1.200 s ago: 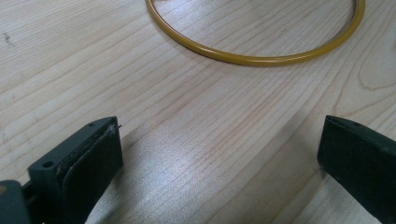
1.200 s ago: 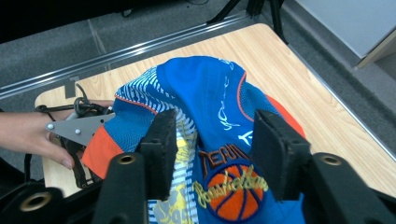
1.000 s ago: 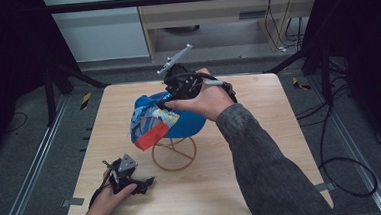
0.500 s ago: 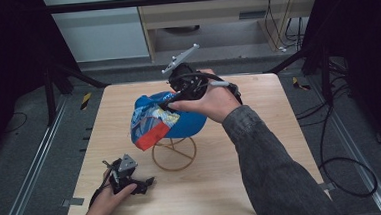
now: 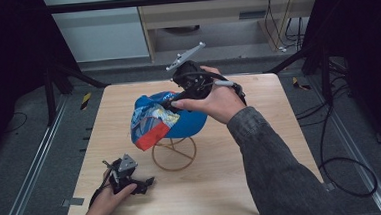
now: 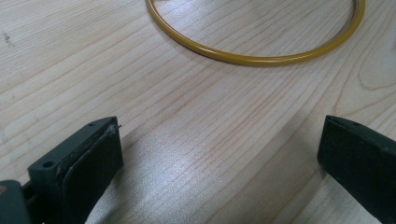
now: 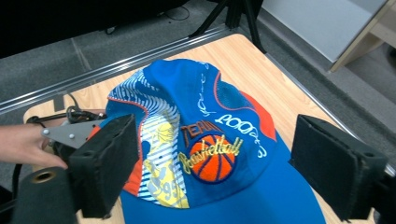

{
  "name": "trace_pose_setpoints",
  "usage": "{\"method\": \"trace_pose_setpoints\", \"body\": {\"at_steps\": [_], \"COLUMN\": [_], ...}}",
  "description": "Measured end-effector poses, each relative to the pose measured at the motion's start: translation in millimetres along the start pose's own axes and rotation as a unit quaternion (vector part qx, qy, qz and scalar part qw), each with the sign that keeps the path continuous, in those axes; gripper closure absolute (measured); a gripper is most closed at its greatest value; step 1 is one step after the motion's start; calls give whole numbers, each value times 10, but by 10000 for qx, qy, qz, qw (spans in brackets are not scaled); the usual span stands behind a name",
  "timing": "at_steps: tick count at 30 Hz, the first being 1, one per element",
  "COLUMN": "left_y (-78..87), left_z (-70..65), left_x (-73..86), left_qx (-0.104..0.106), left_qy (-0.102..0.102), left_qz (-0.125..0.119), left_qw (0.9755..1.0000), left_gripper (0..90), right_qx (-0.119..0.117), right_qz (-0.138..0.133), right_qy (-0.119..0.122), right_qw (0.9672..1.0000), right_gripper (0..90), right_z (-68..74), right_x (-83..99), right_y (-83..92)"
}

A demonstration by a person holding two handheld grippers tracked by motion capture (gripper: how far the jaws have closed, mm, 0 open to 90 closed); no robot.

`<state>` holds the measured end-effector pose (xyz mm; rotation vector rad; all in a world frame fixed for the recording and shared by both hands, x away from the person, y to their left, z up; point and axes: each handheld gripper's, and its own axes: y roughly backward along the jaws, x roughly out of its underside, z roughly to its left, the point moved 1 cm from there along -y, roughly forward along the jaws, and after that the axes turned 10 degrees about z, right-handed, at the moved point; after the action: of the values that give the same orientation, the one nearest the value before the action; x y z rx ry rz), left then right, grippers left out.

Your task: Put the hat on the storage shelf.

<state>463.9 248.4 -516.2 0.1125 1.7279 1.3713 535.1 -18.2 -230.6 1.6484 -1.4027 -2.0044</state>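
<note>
Item: blue basketball cap [image 5: 171, 117], printed with an orange ball and lettering on the crown (best read in the right gripper view [image 7: 205, 154]). Location: perched on a yellow wire stand [image 5: 174, 154] near the middle of the wooden table [image 5: 261, 148], peak drooping toward the person's left.

Right gripper [image 5: 170, 102]: held above and just behind the cap, pointed down at it. Its jaws had just been opening and stood wide apart; the cap lay below and between them in the right gripper view, but the pads did not press on it. Nothing was held.

Left gripper [image 5: 145, 181]: resting low on the near left part of the table, well apart from the cap. Jaws spread, bare wood between them; the stand's ring base [image 6: 261, 44] lay ahead of them in its own view.

Step in hand, as judged: release of the cap onto the stand, the placing itself appearing done (the cap sat draped and somewhat lopsided, so a small correction may be wanted).

Next move, as judged: lift the right gripper straight clear without snagging the fabric, since a sideways drag could pull the cap off its wire support. The left gripper needed no part in this.
</note>
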Motion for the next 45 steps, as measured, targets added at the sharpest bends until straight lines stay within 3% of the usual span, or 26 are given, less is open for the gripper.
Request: {"method": "trace_pose_setpoints", "body": {"at_steps": [8,18,45], "left_y": [0,0,1], "left_z": [0,1,-7], "left_x": [0,0,3], "left_qx": [0,-1,-13], "left_qy": [-1,-11,1], "left_qz": [0,2,-2], "left_qw": [10000,10000,10000], "left_gripper": [0,0,0], "right_qx": [26,119,452], "right_qz": [-46,-95,-336], "right_qy": [-51,-94,-501], "right_qw": [10000,9998,9972], "right_gripper": [82,72,75], "right_z": [-24,-81,-358], "right_x": [47,172,772], "right_y": [43,115,428]}}
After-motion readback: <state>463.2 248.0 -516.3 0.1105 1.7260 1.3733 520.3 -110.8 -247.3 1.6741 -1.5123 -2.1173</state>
